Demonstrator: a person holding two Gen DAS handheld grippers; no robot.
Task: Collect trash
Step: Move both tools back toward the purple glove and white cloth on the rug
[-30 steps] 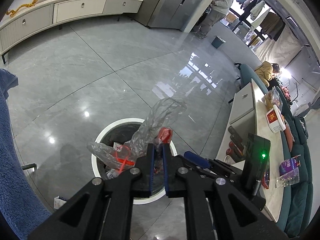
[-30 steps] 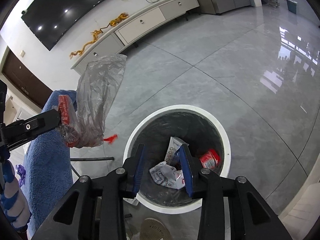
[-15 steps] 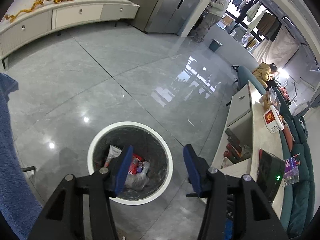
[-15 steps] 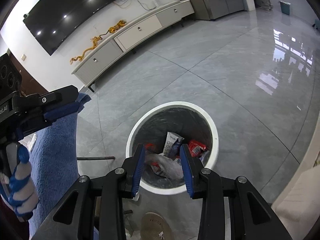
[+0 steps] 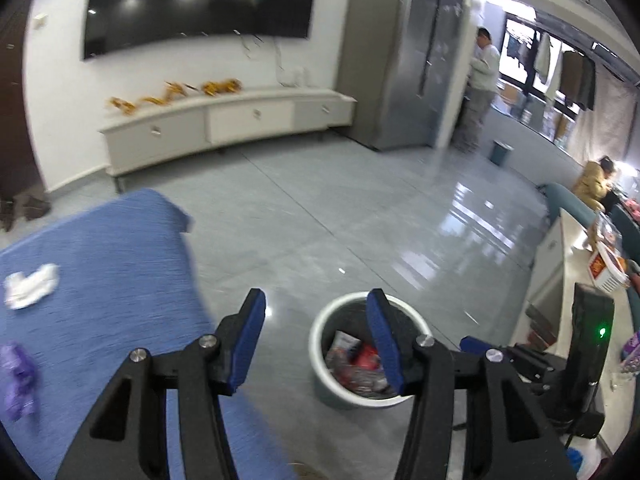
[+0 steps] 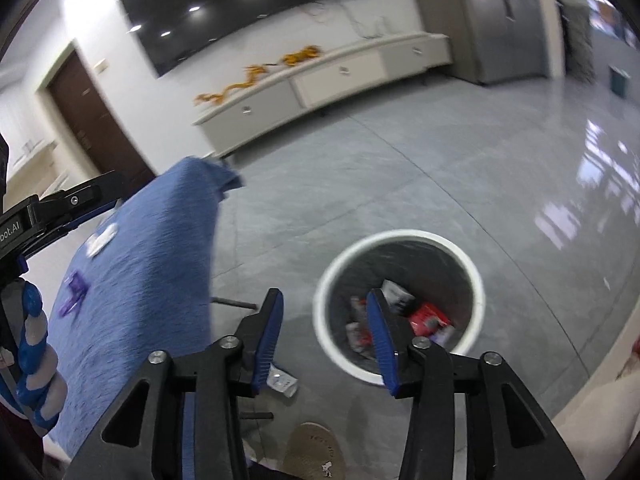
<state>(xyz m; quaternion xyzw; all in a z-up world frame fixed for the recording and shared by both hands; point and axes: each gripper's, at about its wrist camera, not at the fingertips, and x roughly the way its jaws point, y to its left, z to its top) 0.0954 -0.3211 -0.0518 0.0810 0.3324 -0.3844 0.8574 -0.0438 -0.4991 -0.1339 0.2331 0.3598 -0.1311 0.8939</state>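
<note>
Both grippers are spread wide and hold nothing: the left gripper (image 5: 316, 334) and the right gripper (image 6: 324, 330) hang beside the round white-rimmed waste bin (image 6: 476, 276), which stands on the grey tiled floor and already holds wrappers. Trash remains on the blue cloth-covered surface (image 5: 104, 256): a crumpled white tissue (image 5: 30, 286) and a purple wrapper (image 5: 18, 376), well apart. Both are light and limp, so a shallow pinch may snag the cloth or drop the scrap. A small white packet (image 6: 282, 380) lies on the floor just beside the bin and could be overlooked.
</note>
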